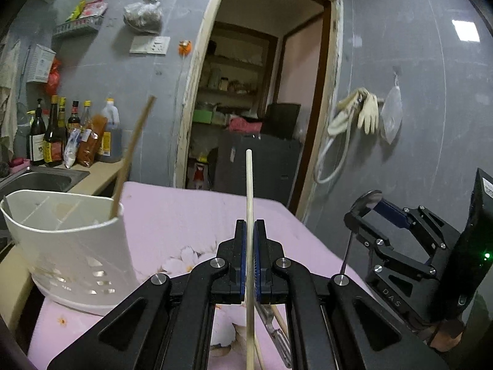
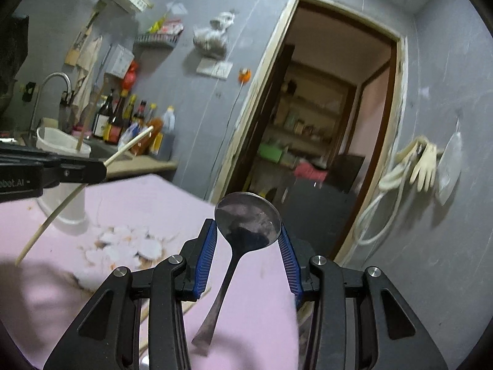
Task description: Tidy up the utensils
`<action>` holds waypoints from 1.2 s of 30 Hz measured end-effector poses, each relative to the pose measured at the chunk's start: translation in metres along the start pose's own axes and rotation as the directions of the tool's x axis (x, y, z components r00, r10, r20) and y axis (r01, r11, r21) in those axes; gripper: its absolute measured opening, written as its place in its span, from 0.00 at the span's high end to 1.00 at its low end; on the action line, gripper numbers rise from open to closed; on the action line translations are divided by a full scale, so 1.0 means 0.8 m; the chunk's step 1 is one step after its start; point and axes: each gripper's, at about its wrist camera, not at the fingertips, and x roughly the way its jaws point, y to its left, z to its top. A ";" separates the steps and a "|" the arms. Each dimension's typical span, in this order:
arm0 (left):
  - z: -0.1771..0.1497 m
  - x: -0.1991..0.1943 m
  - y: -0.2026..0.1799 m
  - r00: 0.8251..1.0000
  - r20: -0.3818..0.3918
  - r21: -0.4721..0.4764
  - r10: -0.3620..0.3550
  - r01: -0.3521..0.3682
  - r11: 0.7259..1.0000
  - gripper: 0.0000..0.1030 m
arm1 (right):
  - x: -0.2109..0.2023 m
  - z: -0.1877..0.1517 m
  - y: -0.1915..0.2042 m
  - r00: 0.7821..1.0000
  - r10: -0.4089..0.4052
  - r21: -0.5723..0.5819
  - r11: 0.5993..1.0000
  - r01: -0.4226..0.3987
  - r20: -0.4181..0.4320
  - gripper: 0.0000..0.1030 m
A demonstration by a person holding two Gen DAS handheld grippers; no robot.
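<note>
My left gripper [image 1: 250,225] is shut on a pale chopstick [image 1: 249,185] that stands up between its blue pads. To its left, on the pink cloth, a white utensil holder [image 1: 71,240] has one brown chopstick [image 1: 132,151] leaning in it. My right gripper [image 2: 248,225] is shut on a metal spoon [image 2: 228,277]. Its pads press the sides of the bowl and the handle hangs down. The left wrist view shows that right gripper [image 1: 369,208] at the right. The right wrist view shows the left gripper [image 2: 101,166] with its chopstick [image 2: 129,146] before the holder [image 2: 58,141].
A peeler [image 1: 277,333] and loose chopsticks [image 1: 282,320] lie on the pink-clothed table [image 1: 185,215] under my left gripper. A steel sink [image 1: 40,178] and several sauce bottles [image 1: 55,135] line the counter at the left. The table's far edge faces an open doorway [image 1: 262,92].
</note>
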 end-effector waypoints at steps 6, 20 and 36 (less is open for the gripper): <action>0.012 -0.022 0.018 0.999 0.037 -0.022 0.019 -0.018 1.000 0.98 | -0.001 0.014 0.009 0.999 0.011 -0.009 1.000 -0.011 0.031 0.63; 0.046 -0.064 0.107 0.987 0.120 -0.135 0.103 -0.086 0.987 0.98 | 0.007 0.057 0.061 0.988 0.140 -0.036 0.990 -0.138 0.067 0.98; 0.015 -0.078 0.126 0.995 0.059 -0.212 0.075 -0.061 0.975 0.98 | 0.111 -0.005 0.036 0.828 0.451 0.254 0.889 -0.381 -0.335 0.60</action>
